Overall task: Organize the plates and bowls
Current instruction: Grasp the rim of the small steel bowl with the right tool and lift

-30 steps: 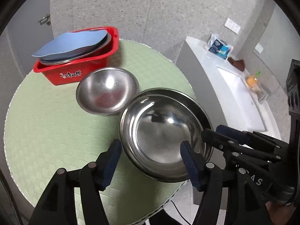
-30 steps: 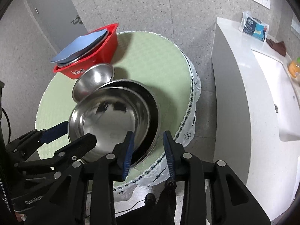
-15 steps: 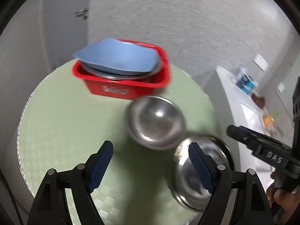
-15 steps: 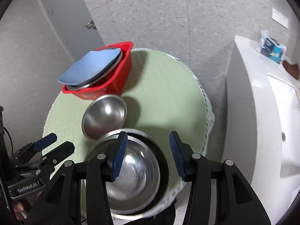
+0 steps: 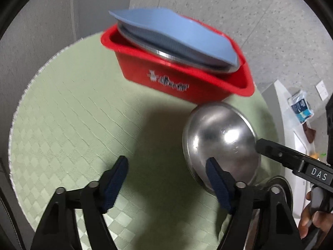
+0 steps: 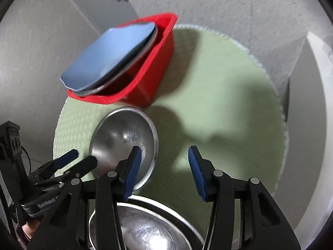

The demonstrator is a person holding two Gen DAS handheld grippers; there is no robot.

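Observation:
On the round green-clothed table (image 5: 72, 114) a small steel bowl (image 5: 220, 143) stands in front of a red basin (image 5: 177, 77). In the basin a blue plate (image 5: 172, 35) lies on a steel plate. My left gripper (image 5: 166, 184) is open and its jaws are closing, with only cloth between them; its right pad overlaps the bowl's near rim. My right gripper (image 6: 164, 174) is open just right of the small bowl (image 6: 120, 139), its left pad over the rim. A large steel bowl (image 6: 149, 229) sits under the right gripper's fingers.
A white counter (image 5: 281, 95) with a blue-and-white packet (image 5: 300, 108) stands beyond the table's right edge. A grey door (image 5: 100, 4) is behind the basin. The other gripper's finger (image 5: 281, 154) and a hand (image 5: 312, 218) are at the right.
Both grippers have left the large bowl and moved toward the small bowl and the red basin. The right jaws have widened. The left view has rolled.

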